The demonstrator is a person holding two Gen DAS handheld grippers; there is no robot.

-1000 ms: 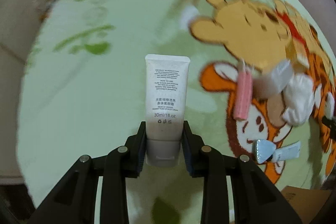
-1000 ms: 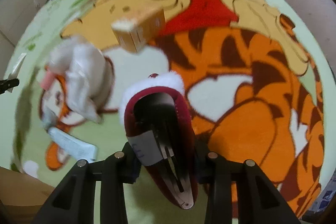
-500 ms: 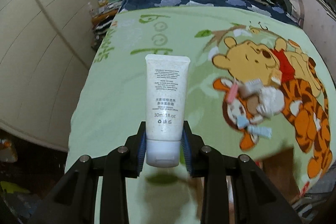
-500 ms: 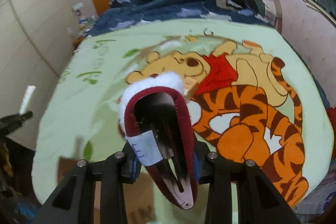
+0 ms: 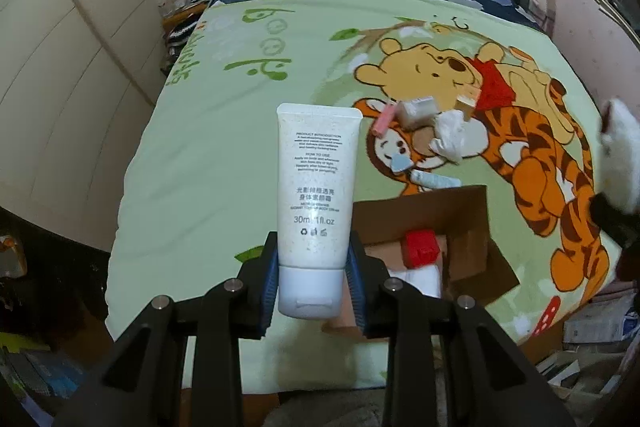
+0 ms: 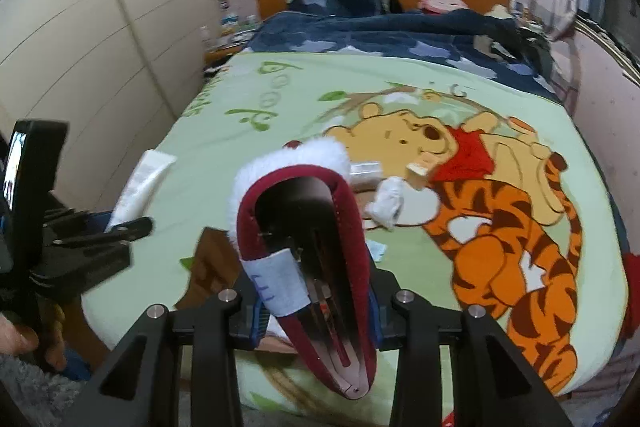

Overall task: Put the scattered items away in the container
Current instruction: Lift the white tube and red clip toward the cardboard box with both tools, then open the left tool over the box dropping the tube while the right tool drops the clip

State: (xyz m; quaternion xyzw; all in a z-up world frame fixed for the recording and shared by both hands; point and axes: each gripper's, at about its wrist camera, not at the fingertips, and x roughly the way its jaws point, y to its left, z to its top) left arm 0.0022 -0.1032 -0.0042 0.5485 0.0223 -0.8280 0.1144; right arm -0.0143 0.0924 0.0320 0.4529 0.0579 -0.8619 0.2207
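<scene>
Left gripper (image 5: pixel 312 279) pinches white tube (image 5: pixel 316 187), right gripper (image 6: pixel 316 303) pinches red hair clip (image 6: pixel 308 251), both held above cardboard box (image 5: pixel 424 223) on blanket (image 5: pixel 224 155). Centre each over the opening, lower, then release.

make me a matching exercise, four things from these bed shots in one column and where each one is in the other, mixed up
Things:
1. white tube
2. red hair clip
3. red block
4. pink stick

Places:
a. lying on the blanket
b. inside the cardboard box
c. in the left gripper
d. in the right gripper

Pairs: 1-c, 2-d, 3-b, 4-a
</scene>
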